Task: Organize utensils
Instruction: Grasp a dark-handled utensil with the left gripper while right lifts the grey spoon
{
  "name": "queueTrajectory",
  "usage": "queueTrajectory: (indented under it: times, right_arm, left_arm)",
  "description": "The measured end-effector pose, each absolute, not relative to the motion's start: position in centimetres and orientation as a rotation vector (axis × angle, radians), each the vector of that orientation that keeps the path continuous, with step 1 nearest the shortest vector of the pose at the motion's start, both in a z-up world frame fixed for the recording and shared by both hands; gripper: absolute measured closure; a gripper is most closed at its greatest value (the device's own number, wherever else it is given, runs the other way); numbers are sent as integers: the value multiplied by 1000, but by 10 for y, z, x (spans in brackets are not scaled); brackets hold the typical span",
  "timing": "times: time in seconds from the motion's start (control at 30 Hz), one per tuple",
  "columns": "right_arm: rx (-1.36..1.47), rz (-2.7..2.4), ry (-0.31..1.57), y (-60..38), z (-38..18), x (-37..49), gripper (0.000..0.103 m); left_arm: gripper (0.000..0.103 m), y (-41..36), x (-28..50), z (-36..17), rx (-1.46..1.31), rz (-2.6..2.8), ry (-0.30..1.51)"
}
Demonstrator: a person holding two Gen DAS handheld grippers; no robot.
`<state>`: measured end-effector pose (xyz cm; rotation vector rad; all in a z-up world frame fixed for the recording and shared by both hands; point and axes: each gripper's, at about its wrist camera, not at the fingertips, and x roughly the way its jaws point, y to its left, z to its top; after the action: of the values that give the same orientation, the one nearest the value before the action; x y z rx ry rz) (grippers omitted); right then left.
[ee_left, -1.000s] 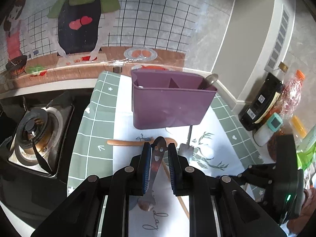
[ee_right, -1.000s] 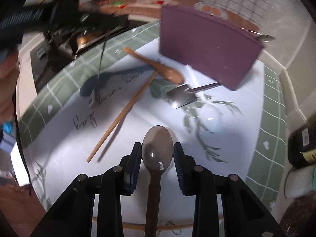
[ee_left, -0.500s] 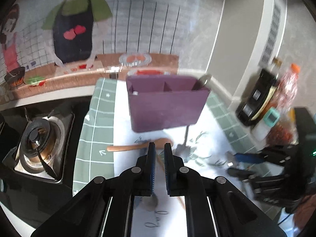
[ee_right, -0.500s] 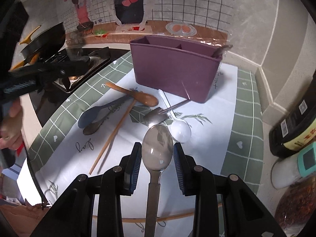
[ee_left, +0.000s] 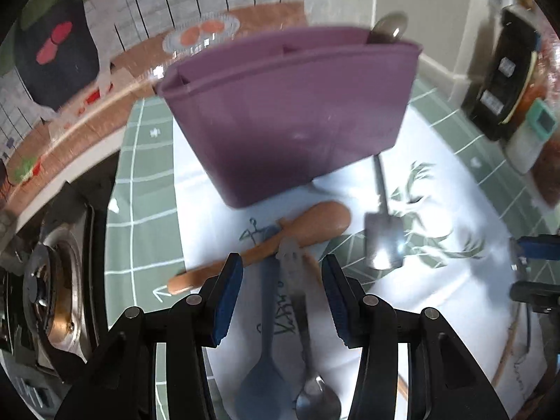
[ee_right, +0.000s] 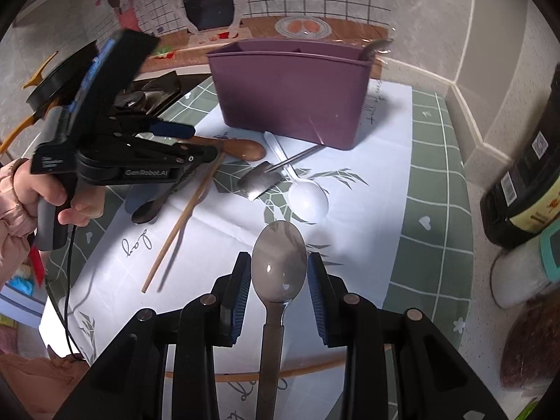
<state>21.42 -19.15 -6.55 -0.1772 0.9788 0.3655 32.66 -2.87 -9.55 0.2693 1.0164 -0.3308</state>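
Note:
The purple utensil holder [ee_left: 290, 119] [ee_right: 294, 87] stands on the white mat with one metal spoon [ee_left: 386, 29] in its right compartment. My left gripper [ee_left: 281, 290] is open above a blue spoon [ee_left: 267, 367] and a small metal spoon [ee_left: 308, 378]; it also shows in the right wrist view [ee_right: 164, 141]. A wooden spoon [ee_left: 280, 241], a metal fork [ee_left: 381, 234], a white plastic spoon [ee_right: 304, 196] and a chopstick [ee_right: 185, 213] lie on the mat. My right gripper [ee_right: 279, 273] holds a large metal spoon [ee_right: 278, 266] between its pads, above the mat.
A gas stove [ee_left: 45, 287] sits to the left of the mat. Bottles and jars [ee_right: 521, 182] stand on the right by the wall. A second chopstick [ee_right: 280, 372] lies near the mat's front edge.
My left gripper has opened, dropped toward the mat and moved closer to the holder; the small metal spoon it held now lies on the mat. My right gripper still holds its spoon.

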Motion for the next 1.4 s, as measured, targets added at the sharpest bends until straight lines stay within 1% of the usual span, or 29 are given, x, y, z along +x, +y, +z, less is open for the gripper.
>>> queueTrajectory:
  times: [0.1,0.13,0.17,0.2,0.23,0.33,0.4,0.5,0.63,0.77,1.03,1.17,1.4]
  right_arm:
    - [-166,358,985,-195,-67,215,73]
    - [-163,355,985,-196,-68,216,73]
    - [-160,356,987,-196,-68,216,73]
    - [-156,358,990,-197,-69,217,73]
    - [-153,358,992,-196,-69,218,73]
    - [-147,352,990,-194,-69,222,73]
    - [-138,352,974,-194,-65,221,73]
    - [-125,351,936,-195,-55,218,73]
    - [-107,351,903,-197,-45,215,73]
    - [-101,361,869,-196,-35,210,73]
    - [-115,374,821,-189,-18,200,73]
    - [-133,374,799,-185,-12,195,73]
    - [-149,371,794,-181,-13,194,73]
  left_arm:
    - [56,-28,327,-101,264,-308,1040]
    - [58,-28,327,-101,260,-303,1045]
    - [70,-27,328,-101,251,-300,1056]
    - [85,-26,330,-103,242,-292,1065]
    - [87,-25,331,-106,233,-273,1071]
    - [89,-25,330,-108,201,-272,1049]
    - [91,-19,324,-100,122,-291,1029]
    - [91,-11,303,-74,40,-308,947]
    - [91,-9,265,-37,-2,-327,809]
    - [91,-8,240,-14,-31,-348,734]
    - [92,0,221,-6,-77,-349,712]
    - [94,3,218,-2,-84,-345,702]
    - [95,7,216,4,-78,-330,686]
